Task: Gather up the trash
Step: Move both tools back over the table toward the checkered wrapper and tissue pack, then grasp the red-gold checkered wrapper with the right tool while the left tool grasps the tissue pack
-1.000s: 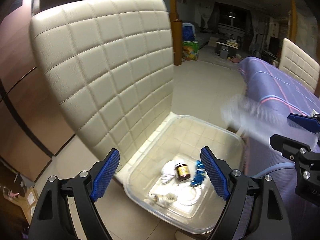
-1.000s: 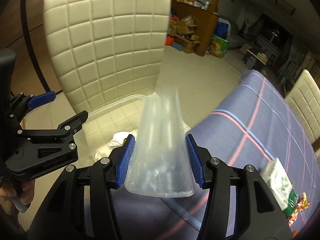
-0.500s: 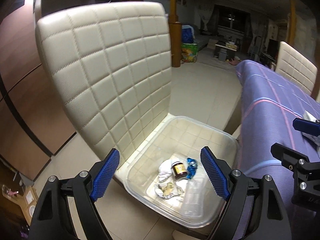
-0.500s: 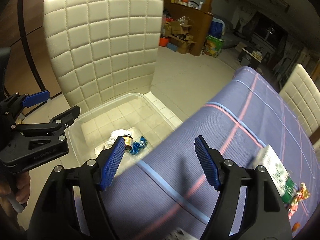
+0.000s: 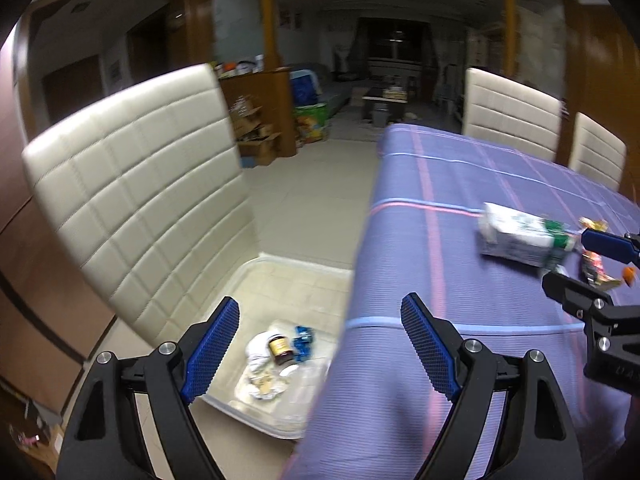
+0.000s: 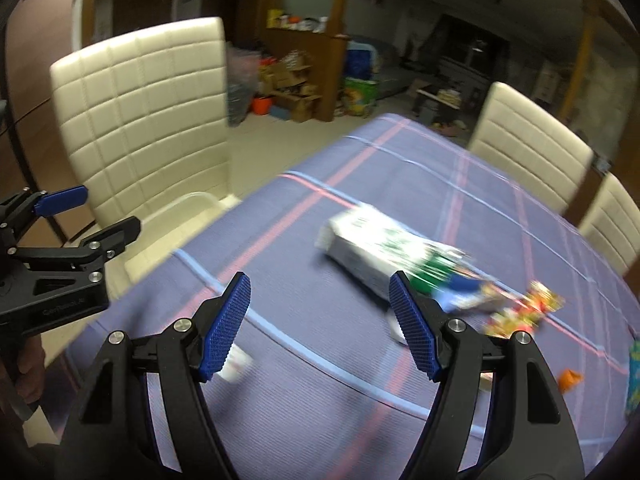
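Blurred carton, wrappers

Clear plastic bin on chair seat: holds small brown jar, blue wrapper, crumpled white paper. On table: white-green carton lying flat; colourful snack wrappers just beside it.

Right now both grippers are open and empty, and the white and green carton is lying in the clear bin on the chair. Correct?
Not quite. The carton lies on the purple tablecloth, not in the clear bin, as the right wrist view shows. The left gripper and right gripper are indeed open and empty.
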The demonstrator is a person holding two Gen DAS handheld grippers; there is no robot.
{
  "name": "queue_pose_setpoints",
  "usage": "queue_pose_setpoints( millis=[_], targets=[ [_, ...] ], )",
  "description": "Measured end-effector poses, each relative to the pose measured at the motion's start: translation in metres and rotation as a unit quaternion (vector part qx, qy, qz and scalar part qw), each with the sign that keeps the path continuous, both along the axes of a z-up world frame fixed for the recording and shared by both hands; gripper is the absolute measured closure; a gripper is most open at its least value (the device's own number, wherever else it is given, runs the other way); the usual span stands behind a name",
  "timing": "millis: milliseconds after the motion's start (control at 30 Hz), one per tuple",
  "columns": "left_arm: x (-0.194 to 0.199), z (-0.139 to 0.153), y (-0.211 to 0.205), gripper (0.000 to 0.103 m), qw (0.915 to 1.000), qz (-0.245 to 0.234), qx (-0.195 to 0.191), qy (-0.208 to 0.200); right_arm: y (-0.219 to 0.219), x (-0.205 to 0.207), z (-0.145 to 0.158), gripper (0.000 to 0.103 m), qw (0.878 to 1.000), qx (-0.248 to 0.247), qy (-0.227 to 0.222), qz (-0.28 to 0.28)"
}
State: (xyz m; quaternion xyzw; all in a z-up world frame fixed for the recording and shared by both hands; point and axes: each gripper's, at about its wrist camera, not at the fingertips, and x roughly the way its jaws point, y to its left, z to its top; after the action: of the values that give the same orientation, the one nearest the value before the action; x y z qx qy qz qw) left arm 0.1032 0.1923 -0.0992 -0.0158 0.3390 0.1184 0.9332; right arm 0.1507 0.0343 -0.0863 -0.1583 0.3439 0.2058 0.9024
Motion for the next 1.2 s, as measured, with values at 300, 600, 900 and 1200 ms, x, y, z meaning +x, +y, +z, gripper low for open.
queue_pose_setpoints(
  millis=[300,600,900,1200],
  targets=[
    [0.024,0.005,-0.079,0.022,0.9973,-0.072,-0.006,0.014,-0.095,0.012,-0.013,0.031,0.996,0.024,0.025,-0.083],
    [0.06,0.001,-0.132,0.022,0.9894,-0.138,-0.016,0.042,-0.128,0.029,-0.028,0.031,0.993,0.045,0.051,-0.094],
    [0.101,-0.012,-0.149,0.022,0.9856,-0.148,-0.033,0.075,-0.15,0.056,-0.046,0.033,0.988,0.059,0.078,-0.12],
    [0.109,-0.016,-0.172,0.022,0.9834,-0.162,-0.024,0.078,-0.167,0.07,-0.054,0.055,0.983,0.07,0.099,-0.136]
  ],
)
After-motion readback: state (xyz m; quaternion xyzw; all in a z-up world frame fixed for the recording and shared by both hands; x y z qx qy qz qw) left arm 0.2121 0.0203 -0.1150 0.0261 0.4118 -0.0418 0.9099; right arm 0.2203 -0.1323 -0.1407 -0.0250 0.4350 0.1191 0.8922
